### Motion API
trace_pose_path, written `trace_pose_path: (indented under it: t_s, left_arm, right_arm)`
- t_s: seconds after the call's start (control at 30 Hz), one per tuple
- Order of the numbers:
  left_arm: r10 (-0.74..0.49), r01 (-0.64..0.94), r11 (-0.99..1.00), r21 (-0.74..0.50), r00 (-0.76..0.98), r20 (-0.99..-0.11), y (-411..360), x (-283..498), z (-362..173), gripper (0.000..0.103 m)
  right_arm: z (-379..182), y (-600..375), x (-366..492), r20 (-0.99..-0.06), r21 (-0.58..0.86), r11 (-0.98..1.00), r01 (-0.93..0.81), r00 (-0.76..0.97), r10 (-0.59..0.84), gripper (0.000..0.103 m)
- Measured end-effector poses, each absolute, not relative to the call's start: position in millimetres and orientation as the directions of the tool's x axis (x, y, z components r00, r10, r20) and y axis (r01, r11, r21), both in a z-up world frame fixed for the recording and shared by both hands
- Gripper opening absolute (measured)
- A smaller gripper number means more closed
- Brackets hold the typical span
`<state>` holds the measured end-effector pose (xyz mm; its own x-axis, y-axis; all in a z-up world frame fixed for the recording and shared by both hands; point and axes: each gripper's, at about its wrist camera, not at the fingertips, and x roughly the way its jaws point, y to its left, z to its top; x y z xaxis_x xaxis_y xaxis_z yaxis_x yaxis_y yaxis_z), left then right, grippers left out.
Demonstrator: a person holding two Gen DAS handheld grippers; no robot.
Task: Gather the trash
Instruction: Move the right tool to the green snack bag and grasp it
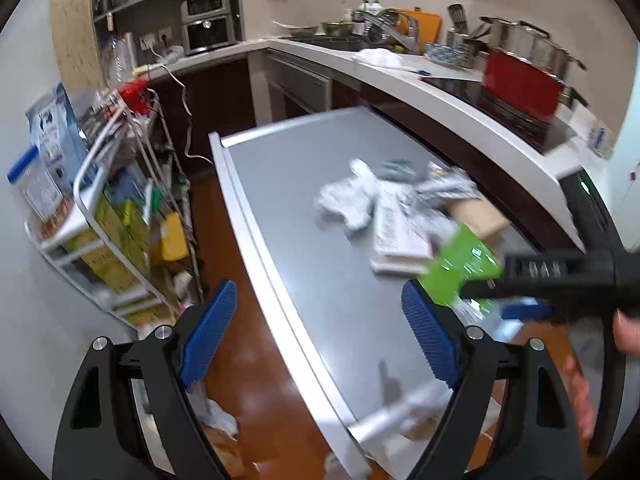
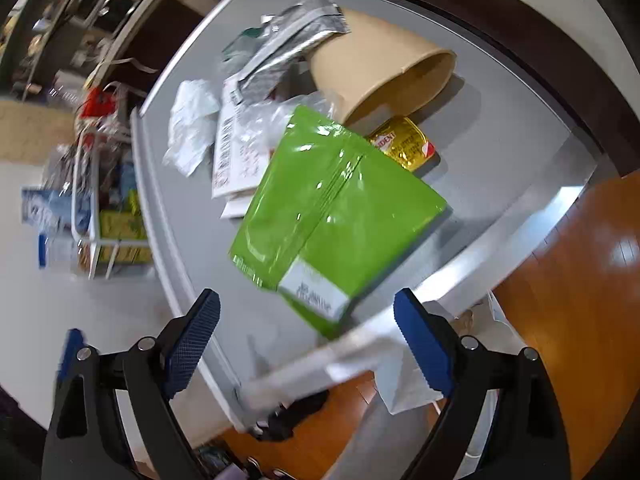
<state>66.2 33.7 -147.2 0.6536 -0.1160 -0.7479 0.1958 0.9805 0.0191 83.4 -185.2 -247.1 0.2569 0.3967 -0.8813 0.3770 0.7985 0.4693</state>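
The green pouch (image 2: 336,216) lies flat on the grey counter (image 2: 500,152), near its front edge, closest to the right gripper (image 2: 308,340) and so the likeliest first pick. The pouch overlaps the rest of the trash: a gold foil wrapper (image 2: 404,146) just behind it, a tan paper cup (image 2: 384,64) tipped on its side with its mouth toward the wrapper, a silver foil packet (image 2: 296,36) resting against the cup, a printed white carton (image 2: 236,152) partly under the pouch, and crumpled white paper (image 2: 190,128) at the far left of the heap. The pile sits together, probably so each piece can be lifted off in turn

The right gripper's jaws are spread wide and grip nothing; they hang over the counter's near edge, aimed at the pouch. The left gripper (image 1: 320,344) is also released and empty, held off the counter's corner above the wooden floor (image 1: 256,360), leaving room for the other. From the left view, the right gripper's black body reaches in beside the pouch (image 1: 460,268). A white bag (image 2: 404,384) hangs below the counter edge, possibly where the trash goes
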Motion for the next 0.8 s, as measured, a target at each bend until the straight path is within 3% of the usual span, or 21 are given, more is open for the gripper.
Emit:
trace_pose_path:
  t_s: [0.5,0.8]
  left_arm:
    - [-0.17,0.233,0.972,-0.011,0.674,-0.719,45.2,138.0,-141.4,0.086]
    - [-0.202,0.297,0.955,0.002,0.653,-0.73,45.7,144.7,-148.9,0.086]
  right_arm:
    - [-249.2,-133.1,134.5,-0.952,0.215,0.916,0.34,0.283,0.119,0.088]
    - [-243.7,-112.4,128.3,-0.962,-0.058,0.99,-0.125,0.271,-0.022,0.085]
